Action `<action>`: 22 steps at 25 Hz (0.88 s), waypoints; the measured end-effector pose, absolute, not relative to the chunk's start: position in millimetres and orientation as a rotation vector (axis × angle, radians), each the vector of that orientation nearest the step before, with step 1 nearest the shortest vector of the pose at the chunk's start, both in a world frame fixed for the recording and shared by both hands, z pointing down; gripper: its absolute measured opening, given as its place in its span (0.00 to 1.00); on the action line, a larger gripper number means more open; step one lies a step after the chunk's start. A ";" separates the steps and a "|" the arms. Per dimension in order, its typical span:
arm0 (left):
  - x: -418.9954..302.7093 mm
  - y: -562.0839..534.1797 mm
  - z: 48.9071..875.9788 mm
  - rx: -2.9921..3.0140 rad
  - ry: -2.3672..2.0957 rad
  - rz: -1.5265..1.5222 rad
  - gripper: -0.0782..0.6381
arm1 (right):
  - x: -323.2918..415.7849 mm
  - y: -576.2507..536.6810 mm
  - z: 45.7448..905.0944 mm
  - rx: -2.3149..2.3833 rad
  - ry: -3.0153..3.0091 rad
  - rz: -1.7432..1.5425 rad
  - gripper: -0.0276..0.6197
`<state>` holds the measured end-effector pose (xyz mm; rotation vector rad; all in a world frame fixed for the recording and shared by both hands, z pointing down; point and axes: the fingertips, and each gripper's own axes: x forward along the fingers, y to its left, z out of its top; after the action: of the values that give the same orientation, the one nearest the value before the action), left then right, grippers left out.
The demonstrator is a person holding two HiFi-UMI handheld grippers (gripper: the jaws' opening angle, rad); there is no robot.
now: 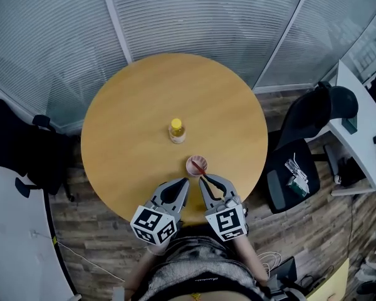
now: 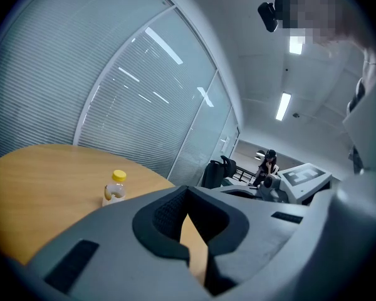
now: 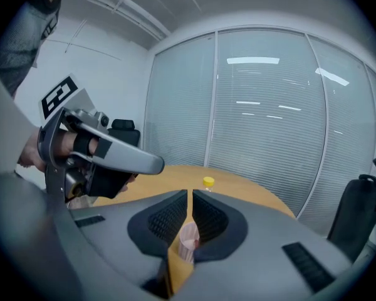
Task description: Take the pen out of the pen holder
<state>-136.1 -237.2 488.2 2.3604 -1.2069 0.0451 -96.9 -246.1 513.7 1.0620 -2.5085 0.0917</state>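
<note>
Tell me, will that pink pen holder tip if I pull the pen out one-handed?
Probably. The pen holder looks small and likely light, so it may lift or tip. The pen leans across its rim, so a sideways pull could lever it over. Steadying it with the left tool seems wise.

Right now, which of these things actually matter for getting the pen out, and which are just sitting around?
For the job:
- red pen, standing in the pink pen holder
- right gripper and left gripper, both shut and empty, close to the holder

Just lying about:
- yellow-capped bottle farther back on the round table
- office chair
- white desk
</note>
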 end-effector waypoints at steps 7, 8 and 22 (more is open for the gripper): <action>-146.2 -241.2 497.3 2.336 -1.218 0.083 0.12 | -89.5 -255.0 552.0 1.008 -2.383 0.041 0.10; -147.8 -242.3 498.6 2.331 -1.222 0.087 0.12 | -88.0 -256.3 556.6 1.010 -2.374 0.046 0.10; -157.5 -257.0 512.6 2.299 -1.220 0.121 0.12 | -79.9 -270.3 621.3 0.965 -2.295 0.247 0.22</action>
<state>-157.5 -257.0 512.6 2.2985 -1.2205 0.1214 -79.9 -270.3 621.3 0.9652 -2.2951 0.2467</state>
